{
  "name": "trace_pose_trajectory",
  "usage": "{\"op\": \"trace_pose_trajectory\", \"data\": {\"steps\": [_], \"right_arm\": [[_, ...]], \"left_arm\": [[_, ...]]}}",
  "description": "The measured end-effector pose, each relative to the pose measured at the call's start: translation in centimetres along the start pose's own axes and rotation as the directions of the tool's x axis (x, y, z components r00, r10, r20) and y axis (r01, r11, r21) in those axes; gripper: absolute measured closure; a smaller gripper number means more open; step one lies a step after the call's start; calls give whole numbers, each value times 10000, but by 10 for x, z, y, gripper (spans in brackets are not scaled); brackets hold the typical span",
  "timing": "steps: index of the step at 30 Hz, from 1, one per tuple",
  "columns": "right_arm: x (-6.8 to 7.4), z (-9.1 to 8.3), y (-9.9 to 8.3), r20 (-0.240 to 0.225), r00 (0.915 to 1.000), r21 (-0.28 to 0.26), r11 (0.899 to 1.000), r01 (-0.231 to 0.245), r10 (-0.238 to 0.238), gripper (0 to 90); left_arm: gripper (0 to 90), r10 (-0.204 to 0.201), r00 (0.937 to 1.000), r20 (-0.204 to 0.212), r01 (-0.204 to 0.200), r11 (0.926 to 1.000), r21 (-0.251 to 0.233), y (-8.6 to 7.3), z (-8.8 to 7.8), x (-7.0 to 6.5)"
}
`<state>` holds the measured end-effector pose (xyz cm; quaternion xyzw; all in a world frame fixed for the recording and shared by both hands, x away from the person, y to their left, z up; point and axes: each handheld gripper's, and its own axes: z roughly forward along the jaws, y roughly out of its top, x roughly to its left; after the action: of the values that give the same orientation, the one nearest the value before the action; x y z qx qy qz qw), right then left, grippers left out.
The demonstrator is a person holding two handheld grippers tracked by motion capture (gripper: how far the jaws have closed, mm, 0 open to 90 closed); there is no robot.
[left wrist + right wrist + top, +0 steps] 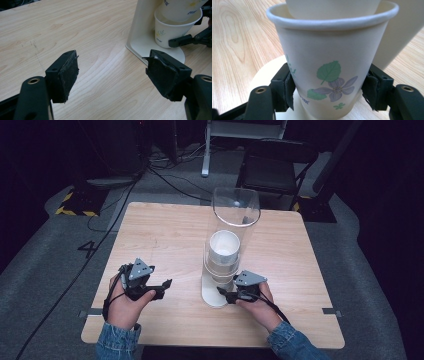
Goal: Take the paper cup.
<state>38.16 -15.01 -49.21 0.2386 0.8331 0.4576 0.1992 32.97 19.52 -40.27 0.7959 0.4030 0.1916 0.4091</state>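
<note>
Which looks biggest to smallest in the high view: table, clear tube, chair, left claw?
1. Table, easily the largest.
2. Clear tube, though it rises toward the camera, which enlarges it.
3. Chair; farther off, so its place against the tube is unsure.
4. Left claw, the smallest.

A clear upright tube [235, 227] stands on a round white base [212, 295] near the middle of the worktop, its top open. Inside it hangs a stack of white paper cups [223, 251]. The lowest cup [332, 72] sits upright below the stack, just above the base, with another cup nested in its mouth. It is white with a rolled rim and a printed pale purple flower with green leaves on its side.
</note>
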Motion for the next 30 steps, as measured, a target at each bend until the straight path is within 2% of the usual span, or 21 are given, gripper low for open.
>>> {"op": "trace_pose_trajectory", "data": {"steps": [3, 6, 13, 15, 16, 17, 19, 23, 26, 29, 30], "right_arm": [[-1, -5, -2, 220, 9997, 156, 9998, 80, -83, 348], [-4, -10, -3, 351, 9994, 262, 9997, 16, -25, 348], [-7, -20, -9, 829, 9964, 466, 9988, 147, -185, 347], [-10, -25, -11, 1071, 9940, 549, 9984, 145, -203, 348], [-11, -27, -12, 1148, 9932, 572, 9983, 104, -169, 347], [-12, -28, -13, 1219, 9924, 570, 9983, 77, -146, 347], [-16, -33, -14, 1316, 9913, 561, 9984, 2, -76, 347], [-21, -40, -16, 1528, 9882, 515, 9986, -129, 49, 348], [-30, -51, -17, 1736, 9841, 254, 9988, -412, 362, 347], [-39, -61, -17, 1743, 9821, 66, 9973, -734, 711, 347], [-41, -64, -16, 1804, 9804, 20, 9968, -805, 788, 346]], "left_arm": [[251, 3, 10000, 72, -3, 10000, 17, 2, 3, -1], [247, 182, 9996, 193, -184, 9998, 109, 6, 10, -1], [242, 122, 9990, 431, -128, 9998, 155, 12, 21, -3], [241, 269, 9987, 426, -277, 9995, 180, 15, 24, -3], [240, 362, 9981, 499, -374, 9990, 231, 16, 25, -3], [239, 269, 9982, 528, -280, 9994, 206, 17, 27, -4], [238, 392, 9978, 537, -407, 9988, 279, 18, 28, -3], [234, 377, 9974, 614, -395, 9988, 293, 20, 32, -4], [230, 397, 9974, 603, -418, 9986, 332, 21, 34, -5], [231, 436, 9975, 555, -454, 9985, 313, 21, 33, -4], [230, 307, 9977, 601, -325, 9990, 306, 21, 33, -4]]}}
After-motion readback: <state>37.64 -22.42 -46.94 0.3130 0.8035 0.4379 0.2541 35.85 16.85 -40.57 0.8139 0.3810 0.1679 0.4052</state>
